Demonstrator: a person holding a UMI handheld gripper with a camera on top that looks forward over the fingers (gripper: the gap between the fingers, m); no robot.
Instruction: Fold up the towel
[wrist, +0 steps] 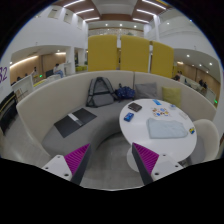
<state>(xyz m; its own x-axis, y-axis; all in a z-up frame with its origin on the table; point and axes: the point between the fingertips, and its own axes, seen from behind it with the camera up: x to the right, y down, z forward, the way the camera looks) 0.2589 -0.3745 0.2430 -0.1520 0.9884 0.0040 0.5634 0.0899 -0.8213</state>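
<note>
While the gripper [110,162] hangs above the floor with its two fingers spread wide and nothing between them, the room lies beyond in a broad curve. One magenta pad [76,157] shows on the left finger and one [149,156] on the right, two in all, well apart from each other.

Farthest left, a curved grey bench seat [60,105] runs around the space. One flat dark grey piece [74,122], possibly the towel though I cannot tell for certain, lies on that seat, beyond the left finger. Further along the bench, one grey backpack [100,93] stands upright against the backrest.

Right of the backpack stands one round white table [160,135], beyond the right finger. On it I count one dark phone-like item [134,107] near its far edge, one pale blue flat thing [167,128] toward the middle, and a few small items [160,112] too tiny to identify.

Behind the bench rise three yellow partition panels [121,53], side by side. Further right, one yellow chair [172,95] sits just past the table, and one white chair back [206,132] stands nearest on that side. Overhead, several long ceiling lights [110,15] run in strips.
</note>
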